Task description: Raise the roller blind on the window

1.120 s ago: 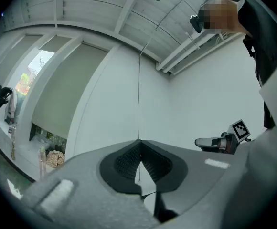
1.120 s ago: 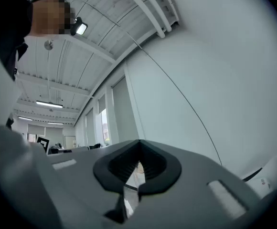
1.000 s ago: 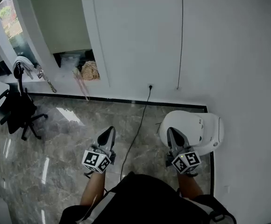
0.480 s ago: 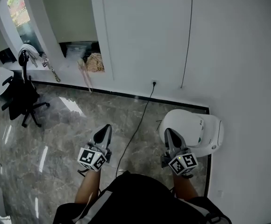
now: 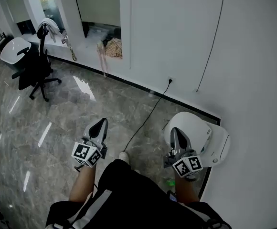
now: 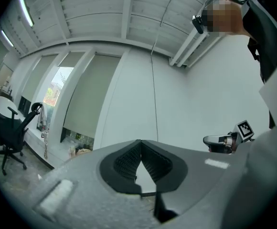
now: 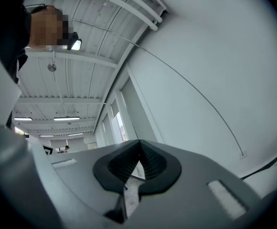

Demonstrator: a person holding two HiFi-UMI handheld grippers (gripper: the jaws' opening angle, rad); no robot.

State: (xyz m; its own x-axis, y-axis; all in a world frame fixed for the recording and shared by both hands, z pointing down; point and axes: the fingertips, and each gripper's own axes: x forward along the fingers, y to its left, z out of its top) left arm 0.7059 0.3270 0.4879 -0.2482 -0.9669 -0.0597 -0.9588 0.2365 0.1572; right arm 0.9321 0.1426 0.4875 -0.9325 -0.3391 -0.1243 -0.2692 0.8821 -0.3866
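The beige roller blind (image 5: 100,3) hangs low over a window set in the white wall, with a dark gap above the sill; the left gripper view shows the blind (image 6: 88,99) to the left of my jaws. A thin dark cord (image 5: 211,44) runs down the white wall to the right of the window. My left gripper (image 5: 100,126) and right gripper (image 5: 175,133) are held level over the marble floor, well short of the wall. Both are shut with nothing between the pads. The left gripper (image 6: 139,144) faces the wall beside the blind. The right gripper (image 7: 139,144) faces the wall and ceiling.
A black office chair (image 5: 37,63) and a white chair (image 5: 13,49) stand at the left by the window sill (image 5: 88,51), which holds a woven bag (image 5: 112,46). A white round appliance (image 5: 198,130) sits on the floor under my right gripper. A black cable (image 5: 150,111) trails from a wall socket.
The view has swung left, so the window and chairs sit further right and nearer the middle. My left gripper has shifted left and slightly up in view. Both grippers stay shut.
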